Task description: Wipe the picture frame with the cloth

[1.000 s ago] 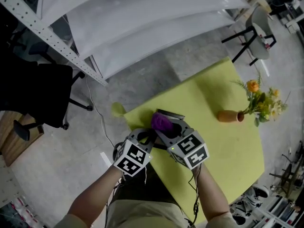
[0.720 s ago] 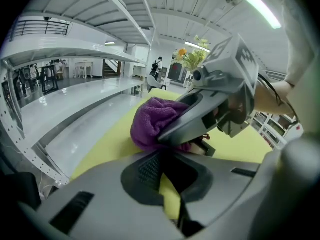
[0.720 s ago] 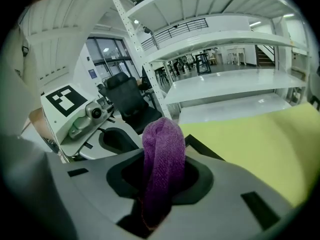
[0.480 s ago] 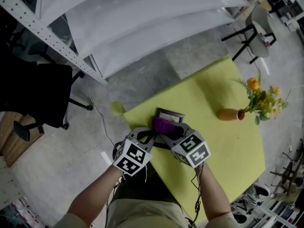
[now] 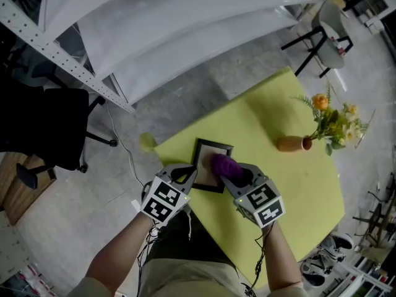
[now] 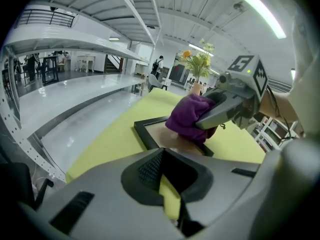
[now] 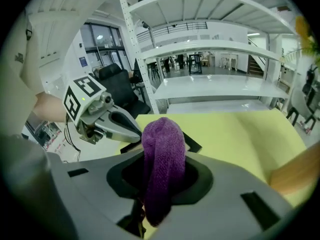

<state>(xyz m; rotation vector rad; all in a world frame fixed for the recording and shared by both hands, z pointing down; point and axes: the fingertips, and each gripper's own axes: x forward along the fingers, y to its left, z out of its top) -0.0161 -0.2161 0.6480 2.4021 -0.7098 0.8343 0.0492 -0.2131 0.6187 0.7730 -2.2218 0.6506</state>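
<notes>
wiping judged mid-stroke | cloth (image 5: pixel 221 164) clamped in right gripper (image 5: pixel 230 172), its wad pressed on frame (image 5: pixel 213 143) panel just ahead of the jaws | wiped share can't be told | left gripper (image 5: pixel 185 174) jaws together, empty, frame's edge just ahead | both angled inward, low over table (image 5: pixel 278 184)

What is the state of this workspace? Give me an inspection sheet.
Surface: yellow-green covered table, no spills seen.
Job's things: black rectangular picture frame lying flat; purple towelling cloth pressed on it.
Clutter: brown vase of orange and yellow flowers, apart from the frame.
Grippers: right gripper shut on the cloth; left gripper shut, empty, at the frame's left edge.
Cables: thin cable on the floor; wires at both wrists.
Surroundings: black office chair, white metal shelving.
</notes>
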